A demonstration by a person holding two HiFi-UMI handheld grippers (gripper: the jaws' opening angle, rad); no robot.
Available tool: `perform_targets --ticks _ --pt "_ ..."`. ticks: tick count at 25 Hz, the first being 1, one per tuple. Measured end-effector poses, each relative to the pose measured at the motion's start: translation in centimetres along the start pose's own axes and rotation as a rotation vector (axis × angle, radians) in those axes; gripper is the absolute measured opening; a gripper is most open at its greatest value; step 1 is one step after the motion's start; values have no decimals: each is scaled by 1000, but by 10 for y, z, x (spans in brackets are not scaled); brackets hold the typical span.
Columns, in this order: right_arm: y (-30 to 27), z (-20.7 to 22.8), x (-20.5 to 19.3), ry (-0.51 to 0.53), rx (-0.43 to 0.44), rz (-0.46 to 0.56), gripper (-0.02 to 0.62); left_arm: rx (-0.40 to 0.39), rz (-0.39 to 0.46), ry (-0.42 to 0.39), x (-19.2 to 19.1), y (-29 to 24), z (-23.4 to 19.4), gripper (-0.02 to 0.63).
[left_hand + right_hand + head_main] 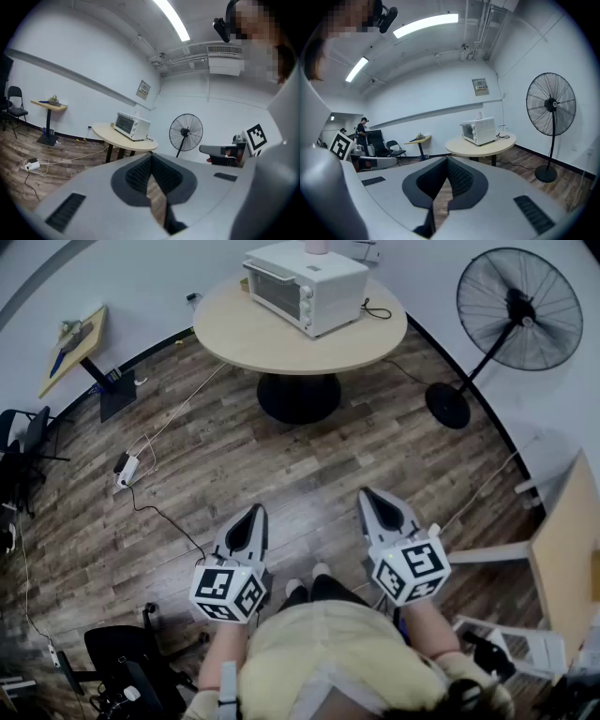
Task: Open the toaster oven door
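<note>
A white toaster oven point(305, 285) stands on a round wooden table point(281, 343) far ahead of me, its glass door closed. Both grippers are held low over the wood floor, well short of the table and pointing toward it. My left gripper point(255, 513) is shut, its jaws meeting at the tip with nothing between them. My right gripper point(371, 496) looks the same, shut and empty. In the left gripper view the toaster oven point(132, 125) sits beyond the left gripper point(151, 155). In the right gripper view the toaster oven point(478, 131) sits beyond the right gripper point(446, 158).
A black standing fan point(516, 310) is right of the table. A power strip point(127, 468) and cables lie on the floor at left. A small side table point(75, 348) and a chair point(23, 442) stand by the left wall, a wooden desk point(567, 559) at right.
</note>
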State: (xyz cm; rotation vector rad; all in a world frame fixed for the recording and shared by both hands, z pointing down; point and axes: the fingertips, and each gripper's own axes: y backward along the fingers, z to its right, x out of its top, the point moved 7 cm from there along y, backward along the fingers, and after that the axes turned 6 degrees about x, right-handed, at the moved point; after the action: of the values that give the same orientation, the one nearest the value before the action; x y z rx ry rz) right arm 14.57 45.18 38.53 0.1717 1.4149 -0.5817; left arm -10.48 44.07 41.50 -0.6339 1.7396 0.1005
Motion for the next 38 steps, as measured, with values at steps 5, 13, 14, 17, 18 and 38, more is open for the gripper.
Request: perform_targets --ticks 5,13,14,17,18,38 --pt "1 2 -3 -48 -3 -1 2 -13 -16 7 -1 -5 7 2" --pt "-2 12 -17 -90 -13 -23 2 -40 -2 -21 4 -12 13 2" --pt "-4 14 -17 -94 -5 -21 2 -47 -3 -17 4 -14 13 2" --pt "-12 19 -16 -85 11 -19 3 -61 -3 24 4 -21 12 2" --pt "-15 21 -16 -84 12 -20 3 -56 -3 32 4 -23 10 2" --pt "-67 77 -16 -95 81 -69 3 1 -20 97 12 -93 13 2"
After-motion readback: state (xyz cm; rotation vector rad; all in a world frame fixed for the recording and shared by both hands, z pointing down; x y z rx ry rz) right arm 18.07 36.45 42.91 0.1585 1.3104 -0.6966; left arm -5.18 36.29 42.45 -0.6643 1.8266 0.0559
